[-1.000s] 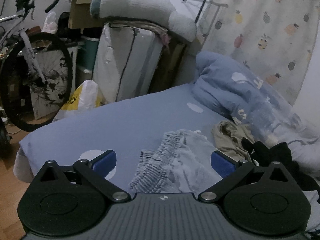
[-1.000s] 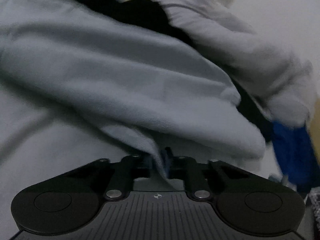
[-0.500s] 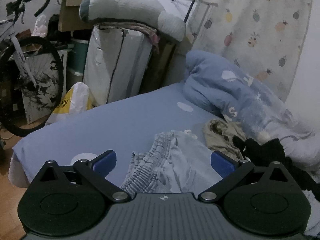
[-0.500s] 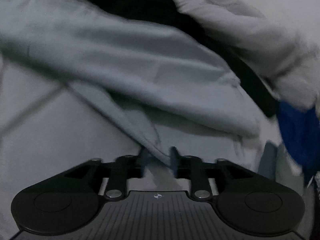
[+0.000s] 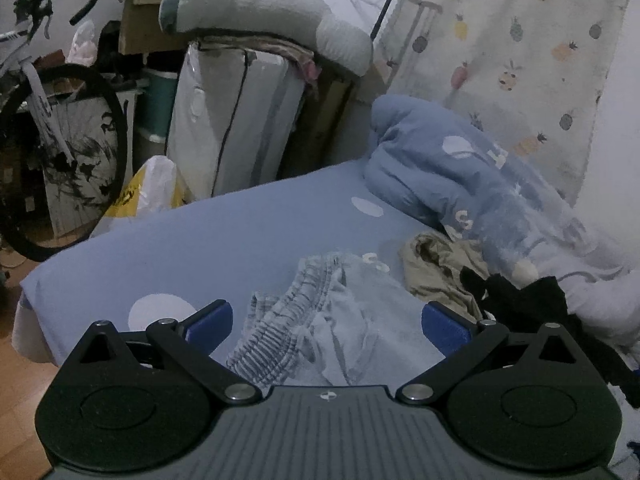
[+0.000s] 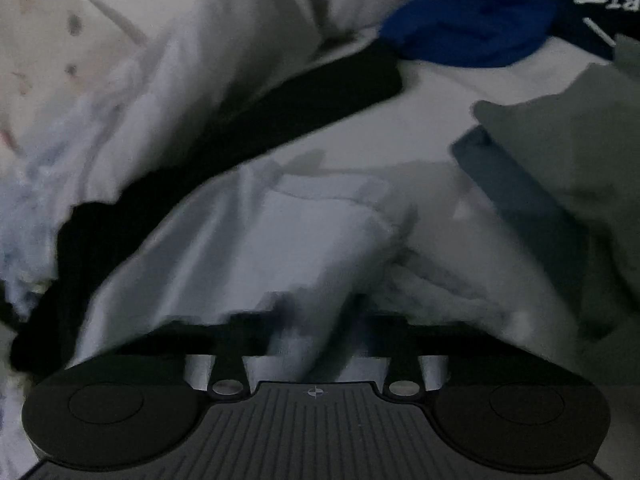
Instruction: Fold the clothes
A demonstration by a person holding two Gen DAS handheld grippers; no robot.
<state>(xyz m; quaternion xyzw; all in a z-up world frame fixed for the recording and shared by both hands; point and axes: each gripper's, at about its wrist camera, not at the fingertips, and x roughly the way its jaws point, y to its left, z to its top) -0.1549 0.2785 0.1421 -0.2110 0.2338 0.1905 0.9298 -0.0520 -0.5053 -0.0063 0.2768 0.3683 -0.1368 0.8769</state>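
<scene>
Light blue shorts with a ribbed elastic waistband lie crumpled on the blue bed sheet. My left gripper hovers just in front of them, open, its blue pads wide apart and holding nothing. In the blurred right wrist view, my right gripper has its jaws closing tight on a fold of pale blue cloth that runs down between them. A black garment lies across the cloth behind it.
A khaki garment and a black one lie right of the shorts, below a bunched blue duvet. A bicycle and a yellow bag stand beyond the bed's left edge. Royal blue cloth and grey-green cloth lie nearby.
The right gripper swung sideways and rolled, its jaws parted slightly, then pinched the pale cloth again; the blue and grey-green cloth came into view. The left gripper barely shifted.
</scene>
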